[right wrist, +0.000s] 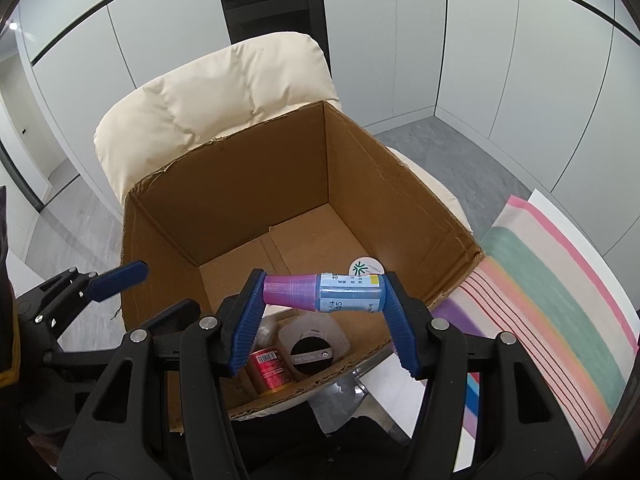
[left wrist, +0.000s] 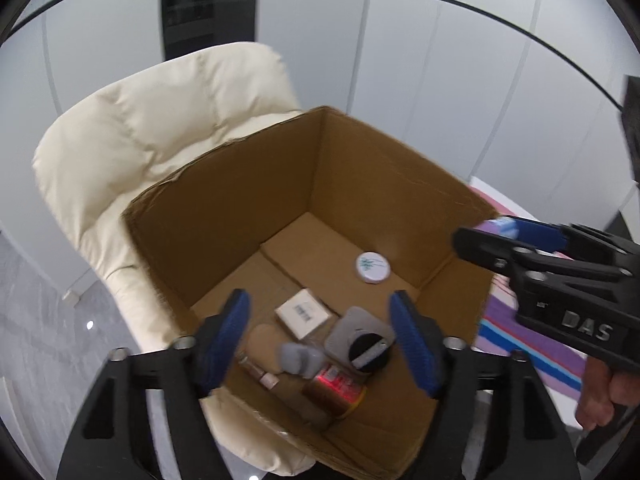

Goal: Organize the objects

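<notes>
Black hand-held gripper (right wrist: 324, 308) frame, ribbed blue pads (left wrist: 222, 342), silver screws, "DAS" marking

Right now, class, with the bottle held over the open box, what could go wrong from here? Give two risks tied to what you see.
1. The right gripper pinches the bottle end to end, cap to base, so it could pivot or slip out.
2. Dropped from here, it may hit the red can or white disc device below, which crowd the box near corner.
</notes>
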`<state>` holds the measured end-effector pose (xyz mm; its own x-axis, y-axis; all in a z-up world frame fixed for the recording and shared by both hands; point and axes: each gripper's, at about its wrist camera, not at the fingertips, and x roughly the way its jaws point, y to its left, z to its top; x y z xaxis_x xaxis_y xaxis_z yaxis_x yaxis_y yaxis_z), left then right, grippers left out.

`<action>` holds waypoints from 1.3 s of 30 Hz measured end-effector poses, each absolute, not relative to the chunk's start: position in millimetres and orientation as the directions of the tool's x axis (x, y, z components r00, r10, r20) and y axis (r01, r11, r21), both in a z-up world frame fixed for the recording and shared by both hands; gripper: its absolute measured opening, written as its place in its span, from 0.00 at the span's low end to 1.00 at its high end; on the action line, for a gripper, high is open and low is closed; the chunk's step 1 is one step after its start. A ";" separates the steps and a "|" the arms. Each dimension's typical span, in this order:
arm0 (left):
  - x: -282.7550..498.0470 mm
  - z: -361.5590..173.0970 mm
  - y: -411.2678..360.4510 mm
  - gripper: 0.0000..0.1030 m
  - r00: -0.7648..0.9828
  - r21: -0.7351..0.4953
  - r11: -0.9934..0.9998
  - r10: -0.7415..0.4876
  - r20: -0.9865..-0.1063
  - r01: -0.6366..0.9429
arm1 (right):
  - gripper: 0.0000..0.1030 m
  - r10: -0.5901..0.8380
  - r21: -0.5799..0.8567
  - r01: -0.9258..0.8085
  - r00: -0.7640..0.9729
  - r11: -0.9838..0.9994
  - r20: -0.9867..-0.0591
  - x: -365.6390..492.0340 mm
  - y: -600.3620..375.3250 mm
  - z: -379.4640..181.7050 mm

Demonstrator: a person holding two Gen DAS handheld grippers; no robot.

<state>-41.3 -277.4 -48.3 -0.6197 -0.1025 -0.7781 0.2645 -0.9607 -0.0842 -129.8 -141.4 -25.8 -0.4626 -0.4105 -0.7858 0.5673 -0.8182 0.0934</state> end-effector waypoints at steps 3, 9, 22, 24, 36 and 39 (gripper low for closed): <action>-39.9 -53.4 -285.3 0.95 -0.581 -0.047 -0.931 -0.185 -0.793 0.362 | 0.58 -0.413 0.092 0.571 -0.464 -0.815 -0.784 -130.5 -143.0 -27.4; -43.4 -57.3 -289.2 0.95 -0.549 -0.045 -0.910 -0.209 -0.809 0.412 | 0.90 -0.424 0.103 0.565 -0.473 -0.819 -0.772 -133.2 -140.9 -25.6; -70.0 -56.7 -249.1 0.99 -0.564 -0.014 -0.931 -0.209 -0.799 0.365 | 1.00 -0.340 0.066 0.464 -0.537 -0.883 -0.772 -147.3 -89.8 -20.5; -74.5 -56.4 -240.6 0.99 -0.570 -0.009 -0.937 -0.205 -0.796 0.350 | 1.00 -0.327 0.067 0.445 -0.541 -0.893 -0.775 -150.3 -78.6 -21.1; -101.9 -53.9 -184.6 1.00 -0.595 -0.011 -0.965 -0.153 -0.789 0.262 | 1.00 -0.268 0.071 0.348 -0.560 -0.935 -0.784 -161.1 -14.0 -23.6; -108.4 -54.1 -169.9 1.00 -0.599 -0.009 -0.972 -0.137 -0.789 0.235 | 1.00 -0.253 0.072 0.323 -0.564 -0.944 -0.786 -163.1 2.3 -24.2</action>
